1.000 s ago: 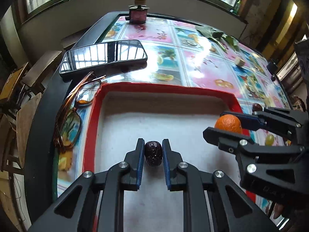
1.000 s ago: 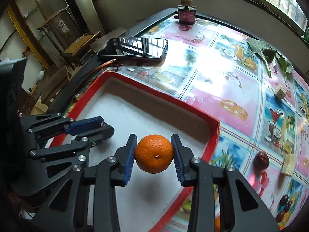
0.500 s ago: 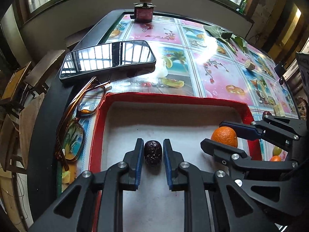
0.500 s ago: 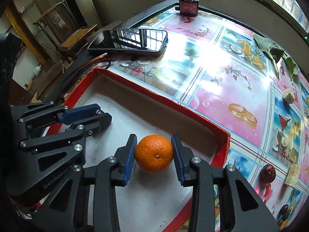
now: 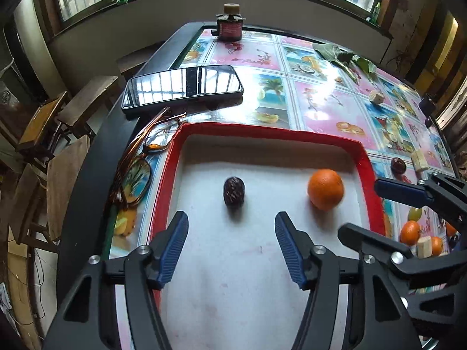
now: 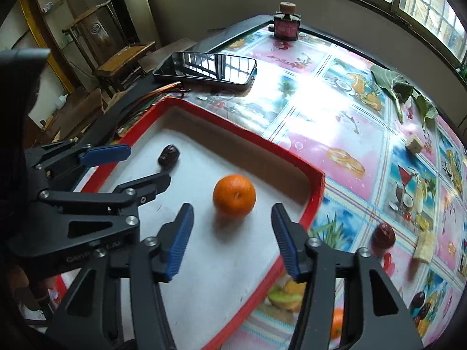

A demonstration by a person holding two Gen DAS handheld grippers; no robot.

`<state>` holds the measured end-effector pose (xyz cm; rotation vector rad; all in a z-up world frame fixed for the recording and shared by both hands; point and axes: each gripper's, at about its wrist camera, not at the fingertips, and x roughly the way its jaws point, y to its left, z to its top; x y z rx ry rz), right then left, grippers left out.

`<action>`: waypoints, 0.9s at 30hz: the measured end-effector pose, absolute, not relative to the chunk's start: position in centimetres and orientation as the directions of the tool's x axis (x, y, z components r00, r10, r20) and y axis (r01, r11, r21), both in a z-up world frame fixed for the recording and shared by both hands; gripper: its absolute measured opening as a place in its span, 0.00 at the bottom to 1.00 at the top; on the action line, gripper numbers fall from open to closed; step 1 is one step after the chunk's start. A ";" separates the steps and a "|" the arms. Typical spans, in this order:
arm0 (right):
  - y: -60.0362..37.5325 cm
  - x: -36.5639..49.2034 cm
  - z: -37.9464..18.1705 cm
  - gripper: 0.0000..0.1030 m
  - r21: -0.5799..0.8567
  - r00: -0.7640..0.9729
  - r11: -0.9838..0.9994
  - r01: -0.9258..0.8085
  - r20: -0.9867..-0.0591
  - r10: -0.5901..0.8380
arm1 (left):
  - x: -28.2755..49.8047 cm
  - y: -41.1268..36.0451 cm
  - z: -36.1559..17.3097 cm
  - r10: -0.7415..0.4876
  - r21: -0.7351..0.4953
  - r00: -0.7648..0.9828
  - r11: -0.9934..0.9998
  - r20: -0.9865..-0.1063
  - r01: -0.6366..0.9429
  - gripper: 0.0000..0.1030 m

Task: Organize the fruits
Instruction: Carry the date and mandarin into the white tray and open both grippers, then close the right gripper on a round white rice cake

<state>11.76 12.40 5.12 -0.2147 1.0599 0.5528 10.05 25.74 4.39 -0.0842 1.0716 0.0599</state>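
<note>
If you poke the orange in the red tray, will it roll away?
Probably a little. The orange is round and sits free on the tray's flat white floor, touching neither open gripper, so a nudge would likely set it rolling. The raised red rim should stop it. Its dimpled skin looks grippy, so the ribbed blue pads likely won't slip.

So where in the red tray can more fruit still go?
Lots of room. The red tray holds only the dark date and the orange, lying apart. The white floor is bare between them, along the far wall, and near the open left gripper. It is crowded beside the tray's left rim, where the glasses and phone lie.
</note>
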 end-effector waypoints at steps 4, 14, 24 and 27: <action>10.5 8.9 6.2 0.65 0.103 0.378 0.835 -0.540 -0.858 0.349 | 8.2 24.0 5.1 0.004 -0.038 0.486 0.996 -0.874 -0.076 0.63; 2.9 1.7 7.2 0.65 0.194 0.362 0.839 -0.509 -0.836 0.413 | 2.8 16.2 6.2 -0.057 -0.067 0.505 0.998 -0.861 -0.001 0.64; -12.7 -2.8 5.7 0.71 0.203 0.427 0.924 -0.324 -0.840 0.335 | 1.8 3.9 6.1 -0.219 -0.111 0.471 0.963 -0.855 0.245 0.66; -15.3 -2.9 4.2 0.71 0.224 0.414 0.930 -0.291 -0.847 0.334 | 2.5 2.0 5.5 -0.165 -0.040 0.479 0.965 -0.862 0.261 0.66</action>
